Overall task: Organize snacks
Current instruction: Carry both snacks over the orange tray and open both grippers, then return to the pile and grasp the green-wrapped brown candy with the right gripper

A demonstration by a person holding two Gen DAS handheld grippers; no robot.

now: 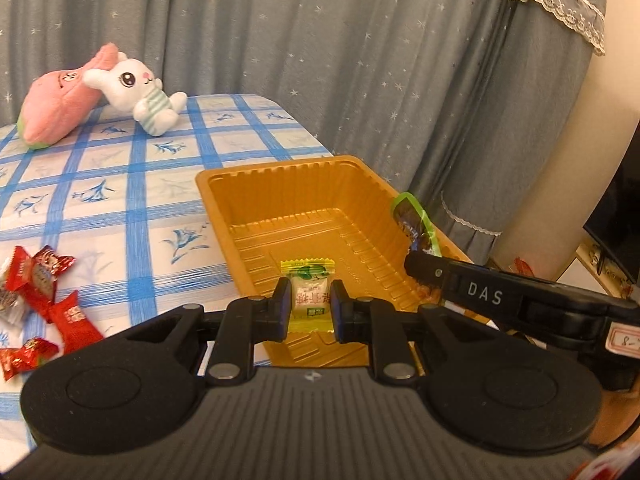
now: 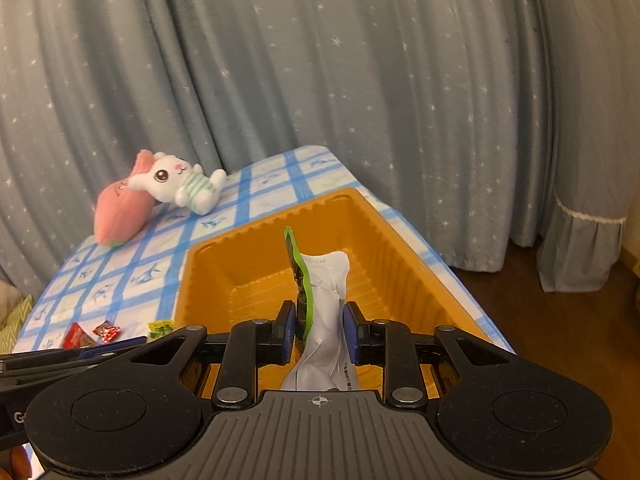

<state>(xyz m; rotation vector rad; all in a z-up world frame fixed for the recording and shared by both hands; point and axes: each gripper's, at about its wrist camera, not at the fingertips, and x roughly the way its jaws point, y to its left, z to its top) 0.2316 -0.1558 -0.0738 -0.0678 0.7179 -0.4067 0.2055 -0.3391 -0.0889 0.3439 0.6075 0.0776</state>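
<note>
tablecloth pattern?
Tablecloth: white with blue grid lines and small blue floral motifs. Left wrist view shows it best.

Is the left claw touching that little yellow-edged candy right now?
Touching. The left wrist view shows the left claw with both pads pressed against the sides of the yellow-edged candy, holding it above the orange tray.

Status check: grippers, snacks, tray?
Left gripper shut on candy. Right gripper shut on pouch. Both over tray. Nothing in the way.
</note>
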